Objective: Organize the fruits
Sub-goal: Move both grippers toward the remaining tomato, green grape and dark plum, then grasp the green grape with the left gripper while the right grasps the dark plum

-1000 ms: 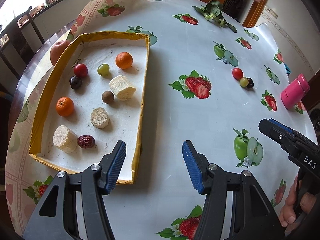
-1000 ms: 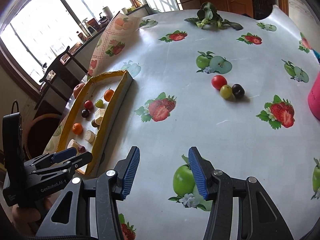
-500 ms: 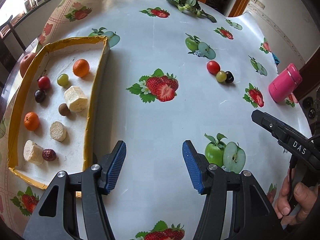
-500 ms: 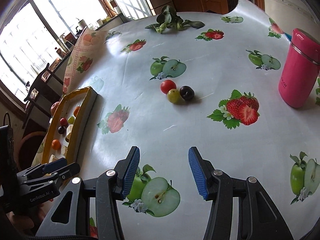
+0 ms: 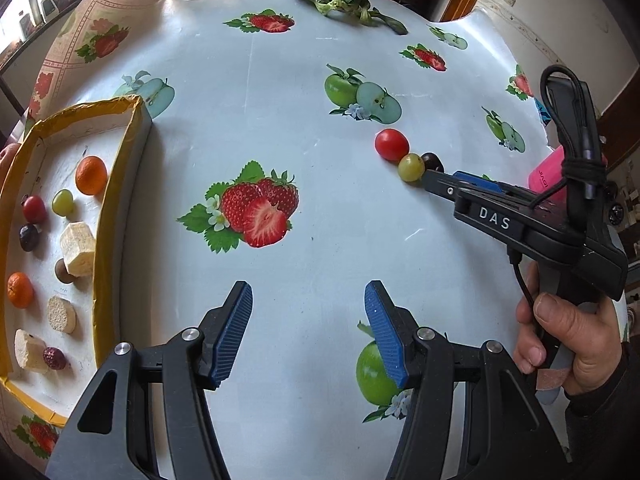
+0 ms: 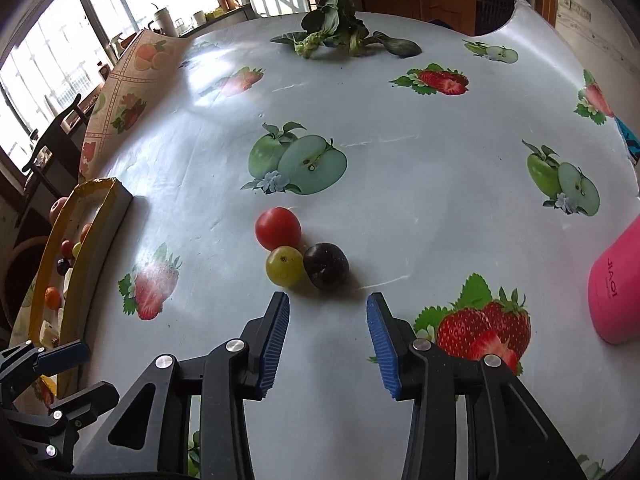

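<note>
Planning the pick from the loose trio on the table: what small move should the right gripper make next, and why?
Probably ease the right gripper forward and down so its open jaws straddle the dark plum. It lies nearest, just ahead of the fingertips, touching the green grape, with the red tomato behind. The yellow-rimmed tray already holds sorted fruit.

Three fruits counted on the cloth, ten pieces in the tray, one pink bottle, one leafy bunch.

Bare tablecloth around touching fruit cluster
</note>
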{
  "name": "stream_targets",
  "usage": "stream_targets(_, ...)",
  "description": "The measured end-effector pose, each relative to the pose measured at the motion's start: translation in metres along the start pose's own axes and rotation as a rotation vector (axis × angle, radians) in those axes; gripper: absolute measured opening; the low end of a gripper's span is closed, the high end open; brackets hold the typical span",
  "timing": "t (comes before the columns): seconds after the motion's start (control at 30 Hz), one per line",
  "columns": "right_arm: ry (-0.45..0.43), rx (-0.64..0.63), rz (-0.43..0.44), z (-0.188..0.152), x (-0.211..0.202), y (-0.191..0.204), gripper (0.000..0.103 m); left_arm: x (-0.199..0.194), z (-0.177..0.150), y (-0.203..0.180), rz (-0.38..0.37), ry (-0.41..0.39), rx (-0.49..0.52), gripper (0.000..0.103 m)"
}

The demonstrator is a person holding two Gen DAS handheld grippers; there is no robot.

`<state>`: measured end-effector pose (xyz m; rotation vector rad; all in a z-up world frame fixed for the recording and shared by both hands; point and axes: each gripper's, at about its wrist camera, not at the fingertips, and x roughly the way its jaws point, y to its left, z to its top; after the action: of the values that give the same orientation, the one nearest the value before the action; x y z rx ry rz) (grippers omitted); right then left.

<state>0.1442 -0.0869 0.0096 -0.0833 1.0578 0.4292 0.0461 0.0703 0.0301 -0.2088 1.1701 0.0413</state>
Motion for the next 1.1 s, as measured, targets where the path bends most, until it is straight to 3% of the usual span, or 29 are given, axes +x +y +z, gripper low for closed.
stream_targets(0.23, -0.022, 0.02, 0.068, 0.018, 0.015, -0.007, 0.039, 0.027, 0.028, -0.015, -0.055, 0.016, -0.02, 0.057)
stream_targets(0.3, -0.022, 0.048, 0.098, 0.017, 0.015, -0.013, 0.018, 0.036, 0.038, -0.02, -0.067, 0.022, -0.025, 0.057)
stream_targets(0.53, -0.028, 0.061, 0.106, 0.011, 0.002, -0.025, 0.019, 0.064, 0.064, -0.041, -0.073, 0.031, -0.015, 0.057)
stream_targets(0.7, -0.027, 0.08, 0.113, 0.018, 0.01, -0.033, 0.027, 0.078, 0.075, -0.036, -0.085, 0.038, -0.056, 0.057)
stream_targets(0.9, -0.016, 0.106, 0.156, 0.027, 0.015, -0.037, 0.021, 0.082, 0.083, -0.035, -0.106, 0.005, -0.061, 0.057)
stream_targets(0.93, -0.017, 0.106, 0.156, 0.027, 0.014, -0.038, 0.021, 0.083, 0.083, -0.038, -0.105, 0.002, -0.044, 0.055)
stream_targets(1.0, -0.025, 0.115, 0.149, 0.025, 0.008, -0.04, 0.021, 0.085, 0.082, -0.045, -0.144, 0.006, -0.014, 0.032)
stream_targets(1.1, -0.042, 0.157, 0.147, 0.018, -0.007, -0.046, 0.021, 0.082, 0.08, -0.061, -0.12, 0.002, 0.055, 0.023)
